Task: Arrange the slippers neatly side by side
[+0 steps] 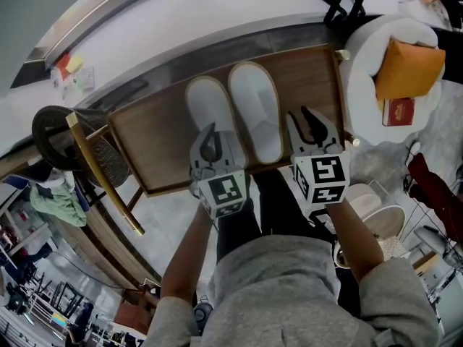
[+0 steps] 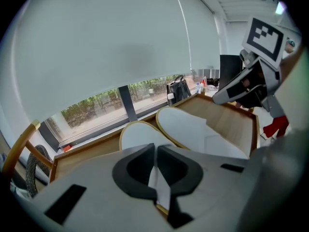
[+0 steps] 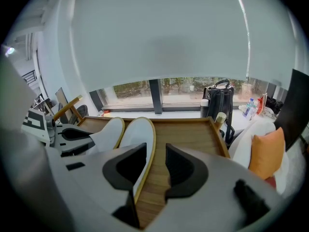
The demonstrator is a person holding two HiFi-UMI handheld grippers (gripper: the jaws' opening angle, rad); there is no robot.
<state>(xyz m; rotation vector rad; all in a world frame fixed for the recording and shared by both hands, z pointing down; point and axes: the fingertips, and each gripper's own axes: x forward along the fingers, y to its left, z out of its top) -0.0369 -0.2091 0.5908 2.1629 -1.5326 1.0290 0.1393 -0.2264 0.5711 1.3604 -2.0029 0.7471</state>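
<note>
Slippers lie side by side at centre frame on the wooden tray. The left gripper pinches the heel of the left-hand slipper. The right gripper gapes empty beside the other slipper. Heels should be levelled gently before release, without dragging the neighbour.

Wooden table by window (white armchair alongside)

Lounge: white armchair, orange cushion, wide window.
</note>
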